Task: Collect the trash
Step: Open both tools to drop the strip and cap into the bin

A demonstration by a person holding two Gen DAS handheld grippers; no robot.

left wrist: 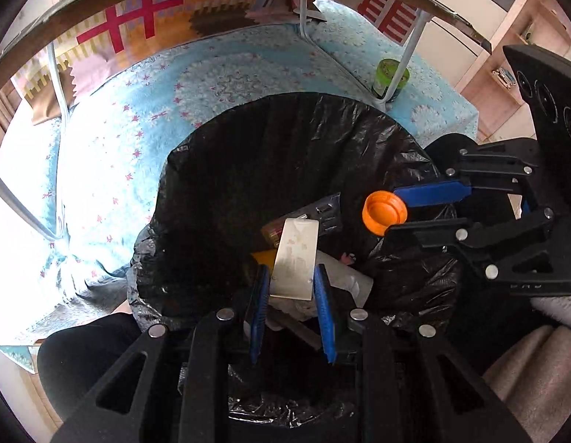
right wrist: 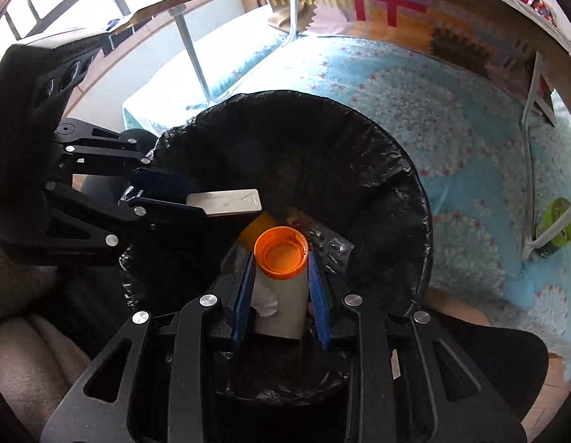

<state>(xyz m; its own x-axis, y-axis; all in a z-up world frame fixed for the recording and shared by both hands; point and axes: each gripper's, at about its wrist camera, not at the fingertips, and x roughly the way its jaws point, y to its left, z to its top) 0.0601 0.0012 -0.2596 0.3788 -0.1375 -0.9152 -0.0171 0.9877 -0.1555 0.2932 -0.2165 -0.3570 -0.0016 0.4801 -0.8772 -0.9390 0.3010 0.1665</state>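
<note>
Left gripper (left wrist: 291, 277) pinches flat packet (left wrist: 294, 260), seemingly over bin (left wrist: 219, 170).

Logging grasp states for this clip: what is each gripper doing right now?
Left gripper: shut on a flat silvery rectangular packet, over the black bag-lined bin.
Right gripper: shut on an orange plastic bottle cap.

A light blue floral rug (left wrist: 145, 118) covers the floor. Beyond it lie patchwork foam mats (left wrist: 138, 22) in red, orange and brown. A green can (left wrist: 390, 77) stands at far right beside a white metal table leg (left wrist: 405, 59). Wooden shelving (left wrist: 507, 66) stands farther right.
</note>
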